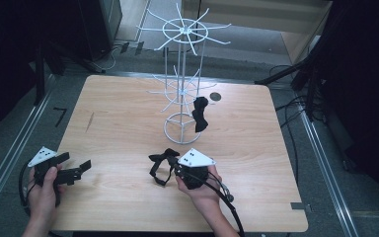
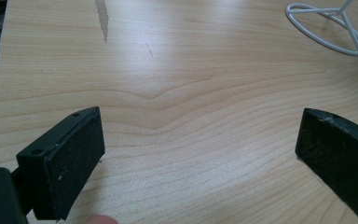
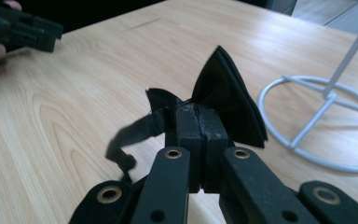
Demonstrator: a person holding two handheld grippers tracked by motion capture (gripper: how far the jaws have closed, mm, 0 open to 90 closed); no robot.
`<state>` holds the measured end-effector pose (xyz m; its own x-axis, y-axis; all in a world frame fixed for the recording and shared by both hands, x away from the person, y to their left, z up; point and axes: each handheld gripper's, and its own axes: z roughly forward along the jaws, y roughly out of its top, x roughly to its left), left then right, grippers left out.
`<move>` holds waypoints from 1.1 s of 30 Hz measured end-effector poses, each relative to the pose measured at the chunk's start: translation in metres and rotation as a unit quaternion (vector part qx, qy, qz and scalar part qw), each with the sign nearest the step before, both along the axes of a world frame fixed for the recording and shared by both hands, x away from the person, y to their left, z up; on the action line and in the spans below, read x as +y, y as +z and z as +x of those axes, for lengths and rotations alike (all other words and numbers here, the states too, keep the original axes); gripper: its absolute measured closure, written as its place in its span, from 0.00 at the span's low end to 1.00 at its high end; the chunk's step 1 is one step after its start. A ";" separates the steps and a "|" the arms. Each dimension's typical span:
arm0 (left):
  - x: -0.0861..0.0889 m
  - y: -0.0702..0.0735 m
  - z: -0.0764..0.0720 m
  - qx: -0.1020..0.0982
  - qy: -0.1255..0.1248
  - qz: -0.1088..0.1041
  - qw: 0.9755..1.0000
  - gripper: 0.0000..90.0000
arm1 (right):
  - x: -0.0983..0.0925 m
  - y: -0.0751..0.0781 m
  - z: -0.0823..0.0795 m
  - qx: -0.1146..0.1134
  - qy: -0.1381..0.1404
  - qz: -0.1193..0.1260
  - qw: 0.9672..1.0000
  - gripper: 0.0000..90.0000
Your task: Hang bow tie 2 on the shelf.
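A black bow tie (image 3: 226,98) with a strap is pinched between the jaws of my right gripper (image 3: 199,122), which is shut on it near the table's front middle. In the high view the same bow tie (image 1: 161,159) trails its strap down to the tabletop beside the right gripper (image 1: 176,165). A second black bow tie (image 1: 200,114) hangs from a lower arm of the white wire rack (image 1: 181,74). My left gripper (image 1: 81,168) rests at the front left, open, with bare wood between its black pads (image 2: 77,158).
The wooden table (image 1: 118,123) holds the rack's ring base (image 1: 180,129) at its middle. A small dark round disc (image 1: 215,97) lies behind the rack. Metal rails, cables and dark stands surround the table on the floor.
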<state>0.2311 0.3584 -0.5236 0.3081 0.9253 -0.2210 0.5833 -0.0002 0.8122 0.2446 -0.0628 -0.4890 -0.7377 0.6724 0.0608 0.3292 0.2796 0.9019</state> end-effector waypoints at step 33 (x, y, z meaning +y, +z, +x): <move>0.000 0.000 -0.001 -0.001 0.001 0.001 1.000 0.02 | -0.034 0.056 0.003 -0.061 -0.041 0.037 0.997 1.00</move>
